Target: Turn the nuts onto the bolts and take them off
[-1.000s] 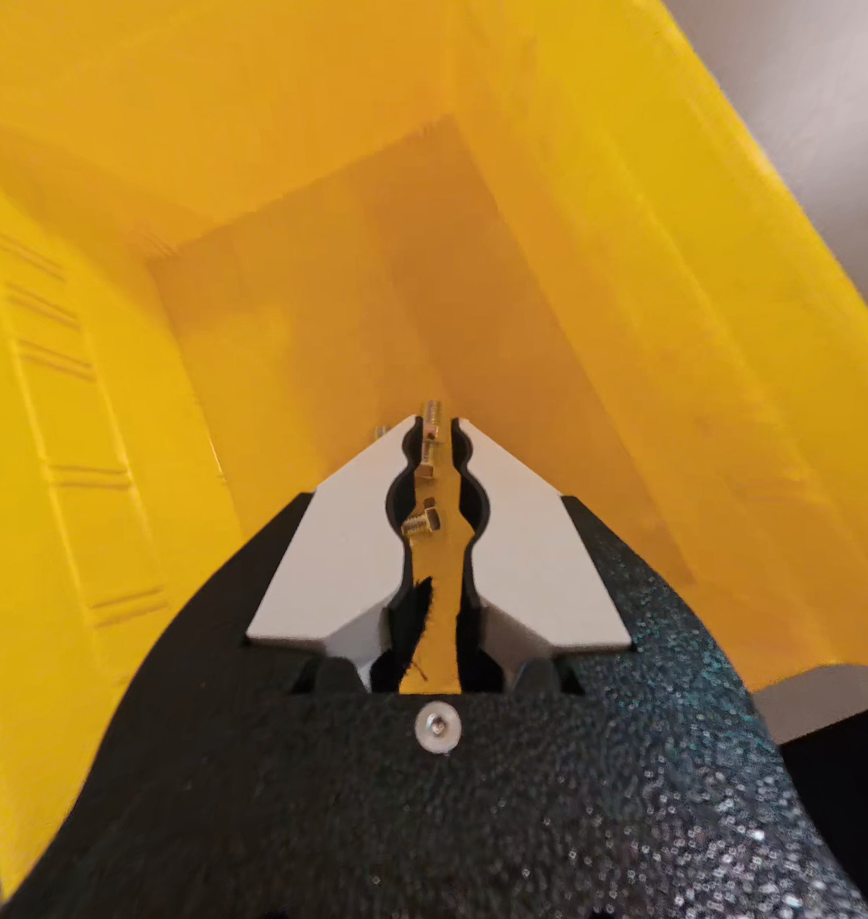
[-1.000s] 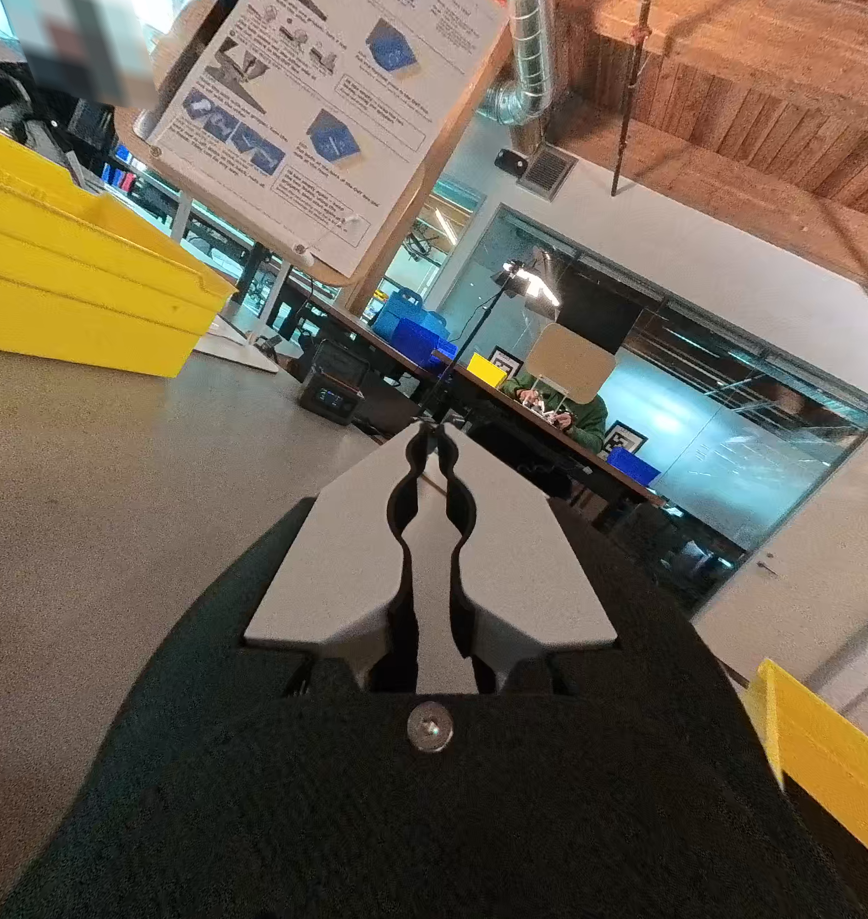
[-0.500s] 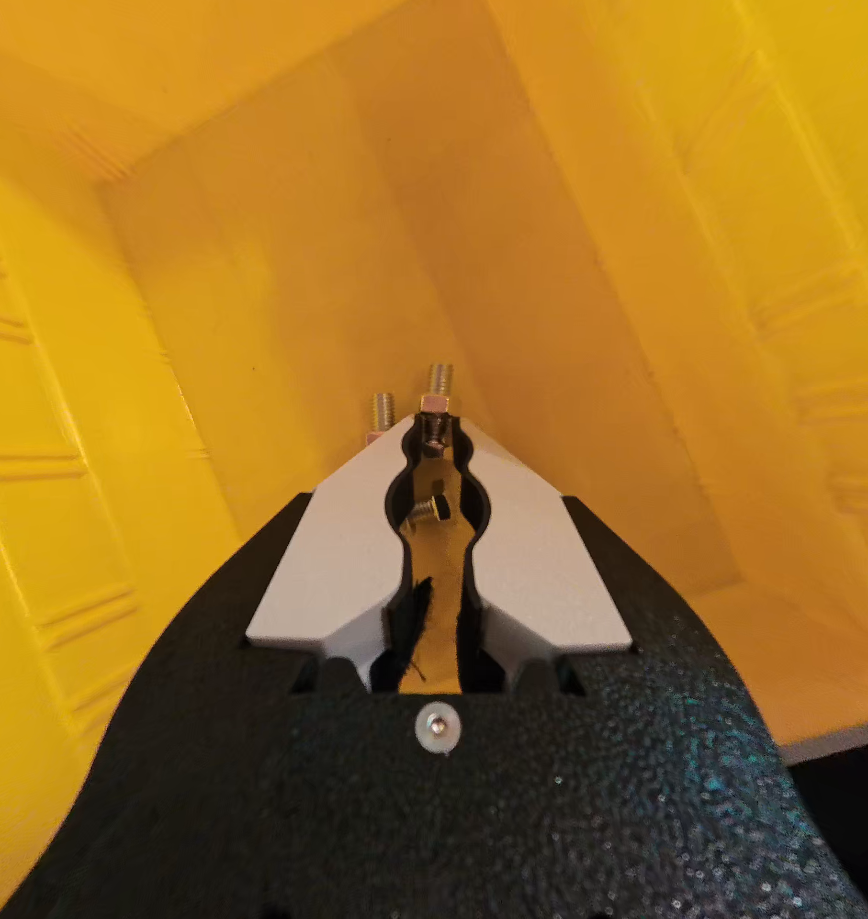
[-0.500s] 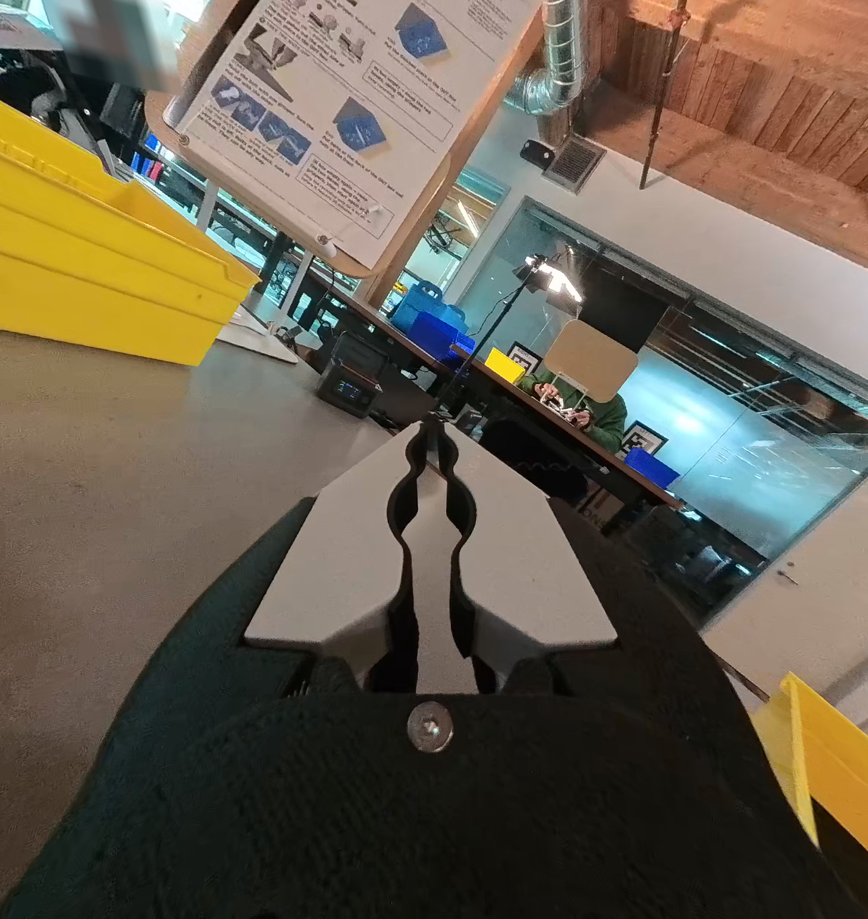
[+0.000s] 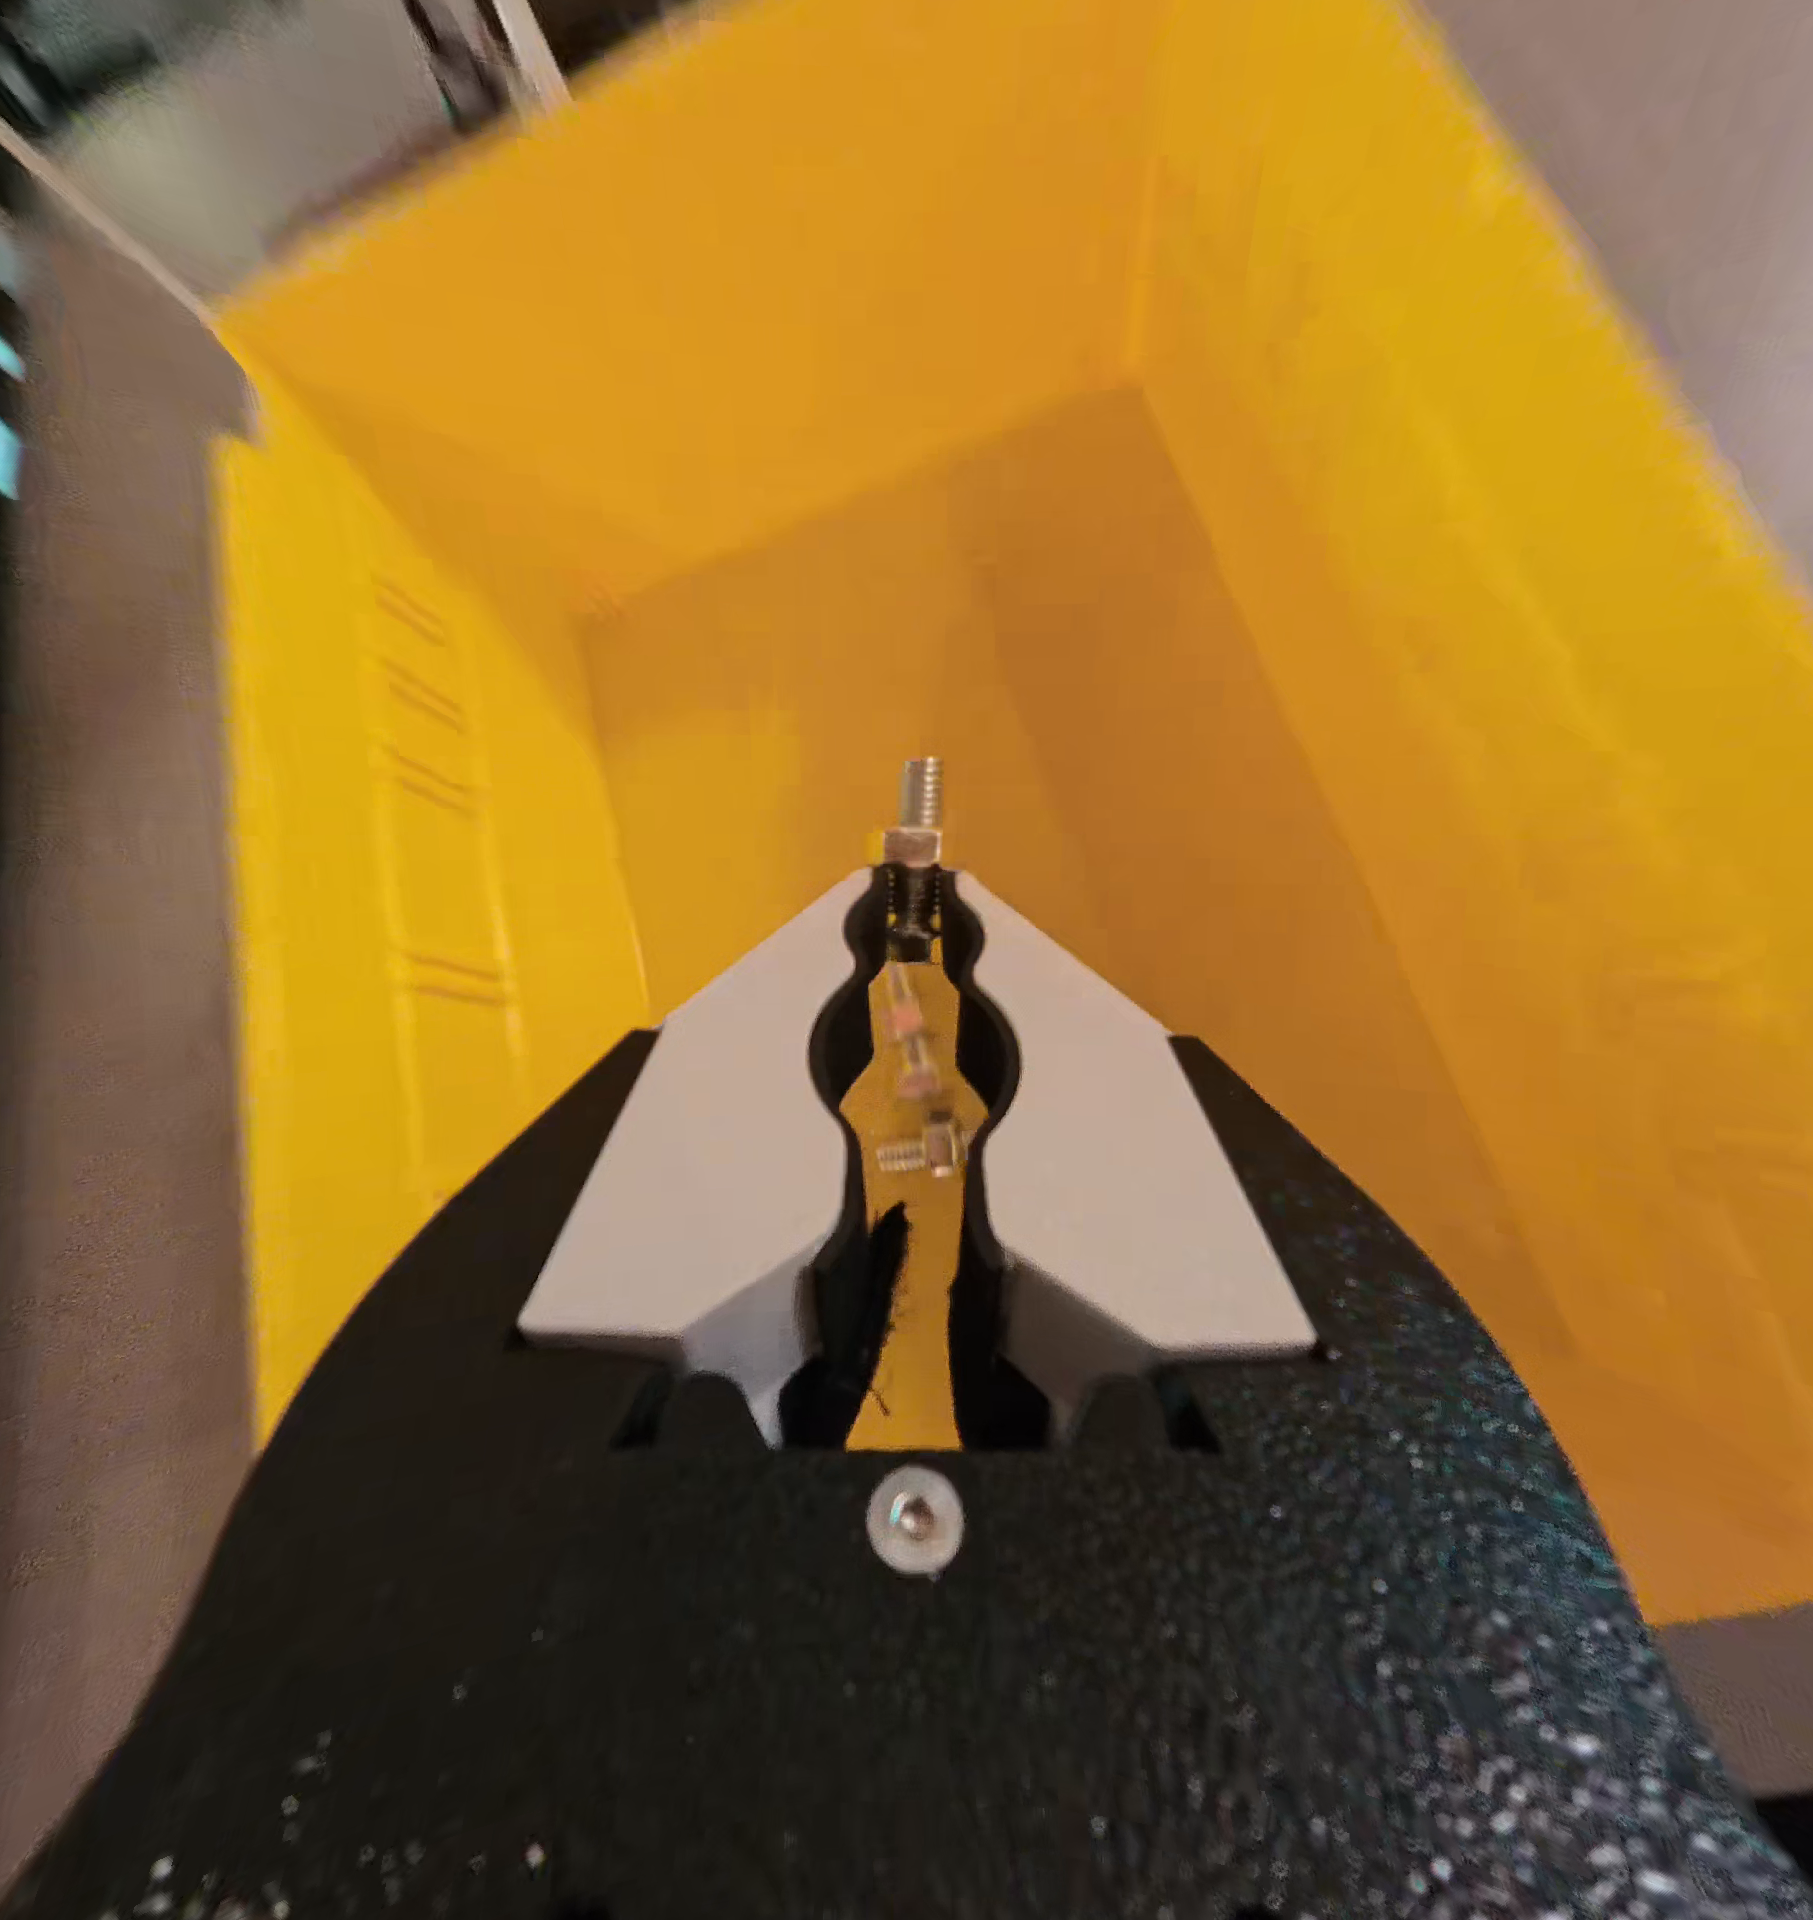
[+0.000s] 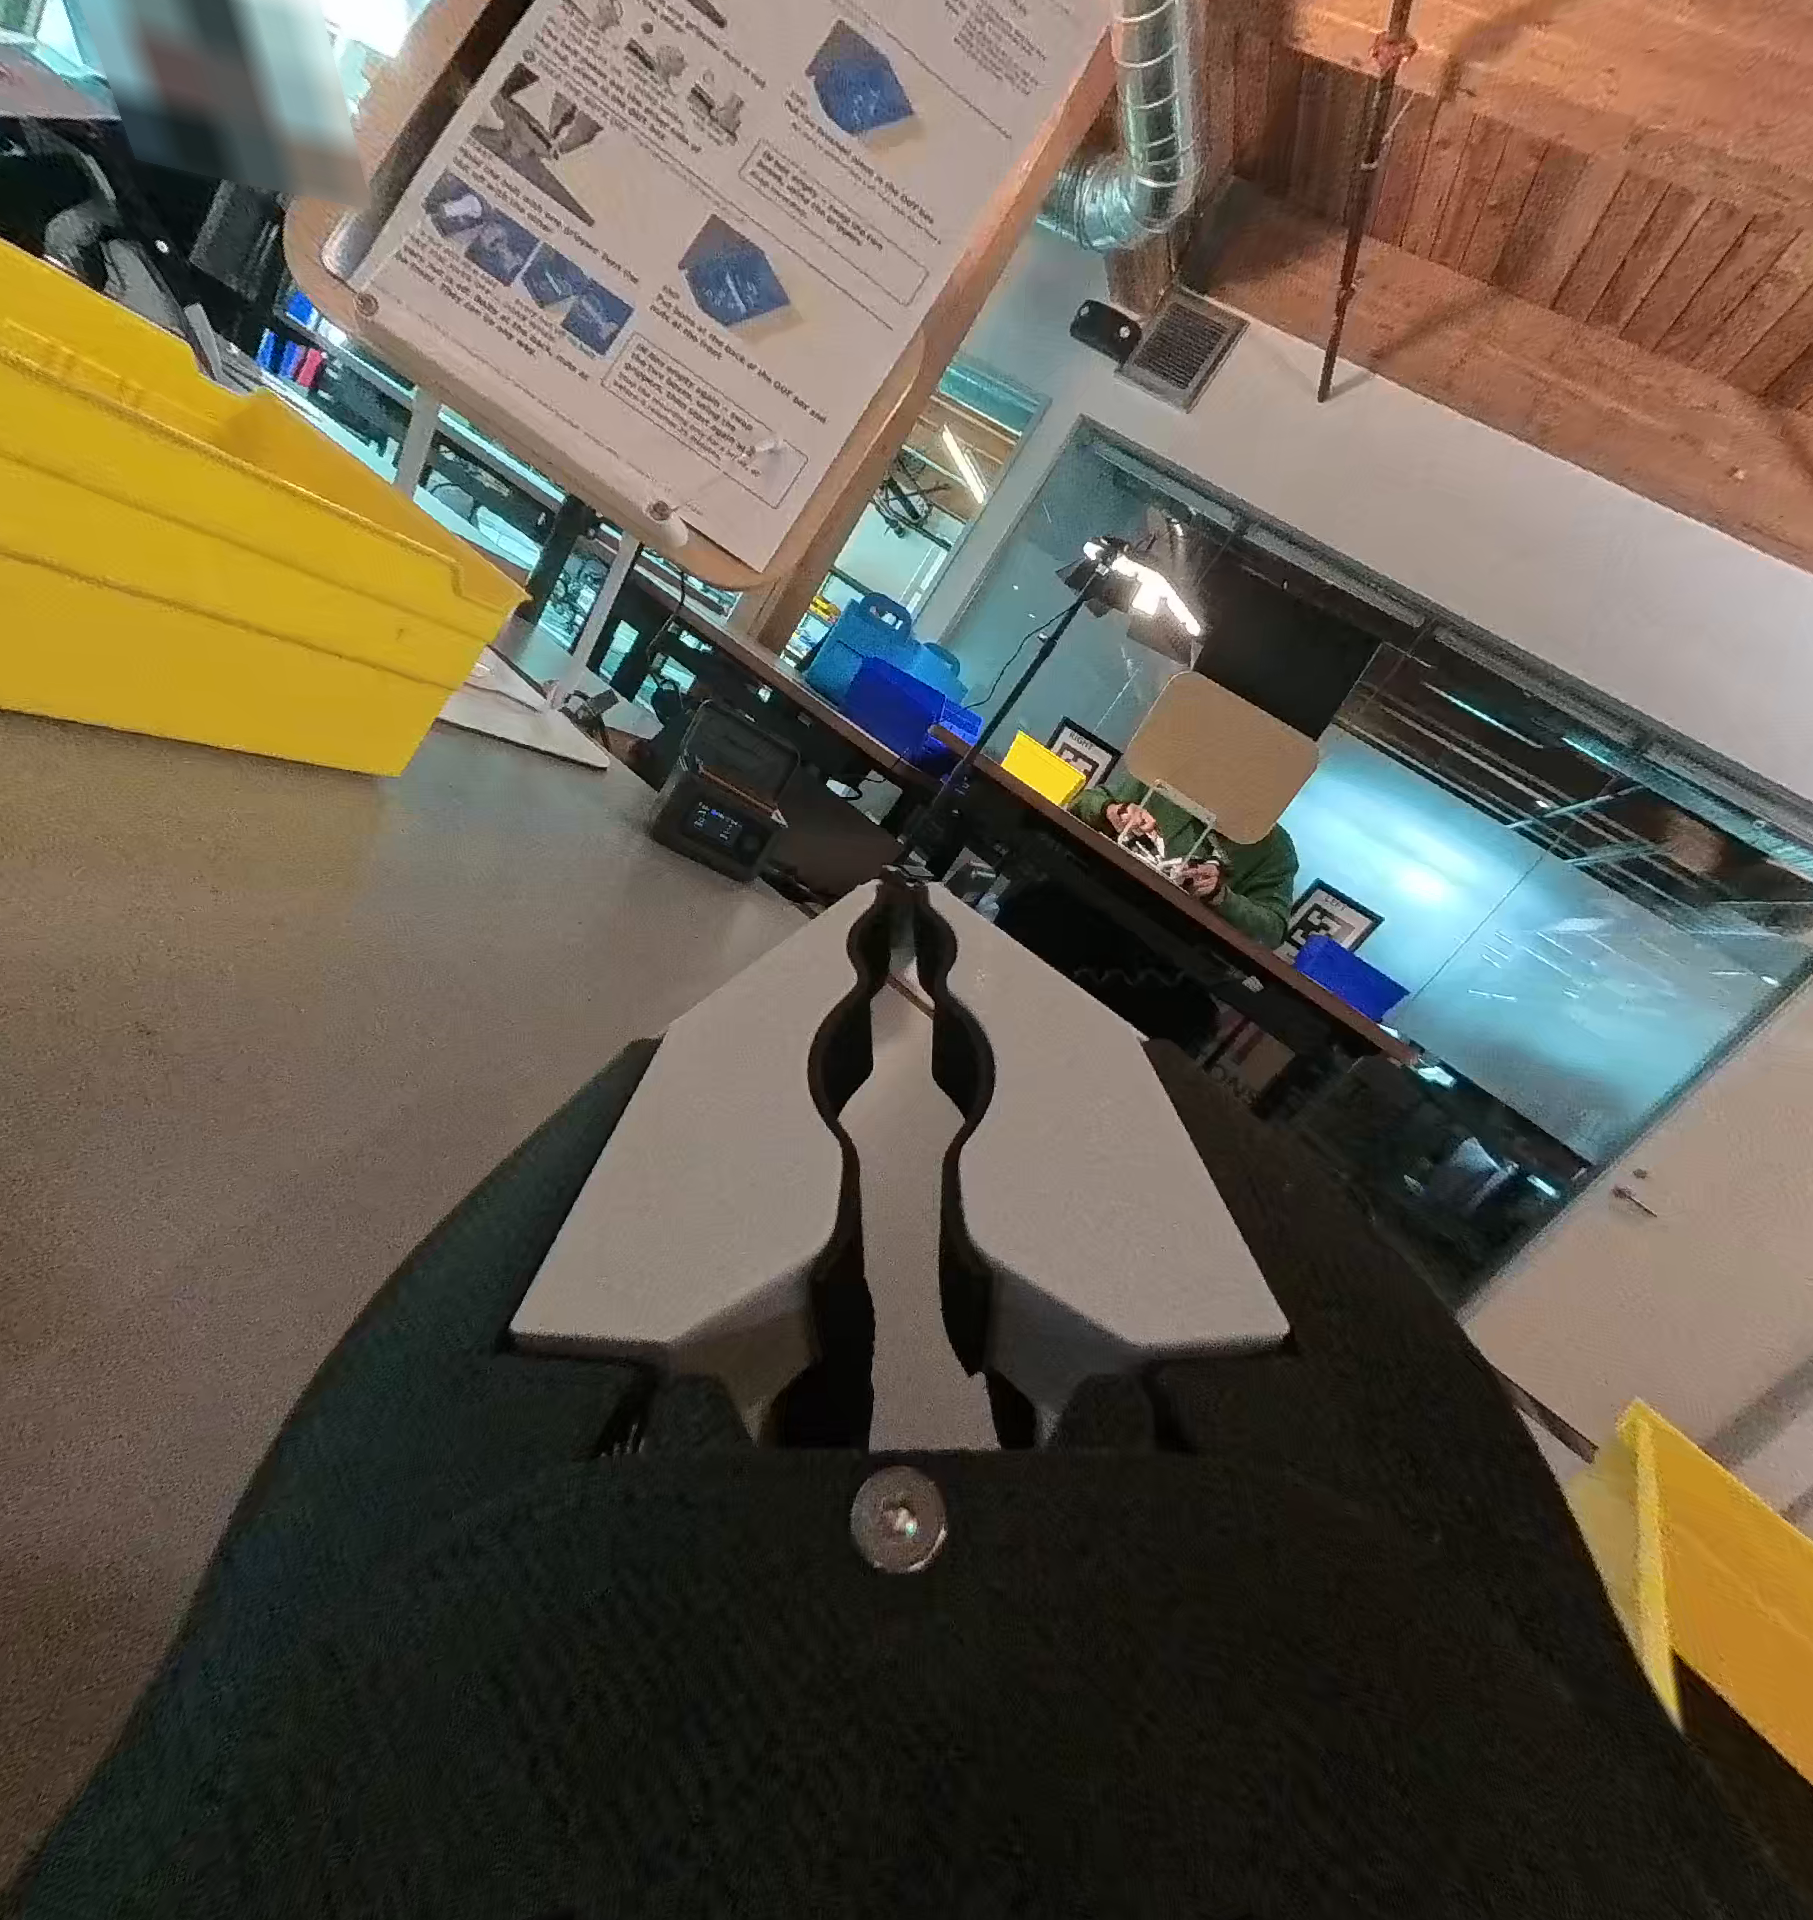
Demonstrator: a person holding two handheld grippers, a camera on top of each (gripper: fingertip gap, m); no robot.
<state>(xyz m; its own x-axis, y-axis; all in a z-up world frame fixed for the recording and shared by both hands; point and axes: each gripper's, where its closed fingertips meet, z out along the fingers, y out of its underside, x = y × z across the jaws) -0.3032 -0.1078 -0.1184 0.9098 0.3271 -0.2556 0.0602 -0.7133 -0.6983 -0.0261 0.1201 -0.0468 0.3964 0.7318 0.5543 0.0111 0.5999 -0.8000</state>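
My left gripper (image 5: pixel 912 896) is shut on a silver bolt (image 5: pixel 921 790). The bolt's threaded end sticks out past the tips, with a square nut (image 5: pixel 912 847) on it just beyond them. I hold it above the inside of a yellow bin (image 5: pixel 777 364). Several loose bolts (image 5: pixel 917 1153) lie on the bin floor, seen through the gap between the fingers. My right gripper (image 6: pixel 897 894) is shut and empty, low over a grey table (image 6: pixel 206 987).
A stack of yellow bins (image 6: pixel 154 623) stands at the table's left. The corner of another yellow bin (image 6: pixel 1733 1600) is at the lower right. An instruction board (image 6: pixel 725 260) leans at the back, with a small black device (image 6: pixel 725 800) beyond the table edge. A person (image 6: pixel 1214 862) sits at a far table. Spacing between my two grippers at the tips: around 35 centimeters.
My left gripper has drawn back up out of the bin with the bolt and nut held in its tips; the bin's rim now shows. The right gripper has shifted only slightly.
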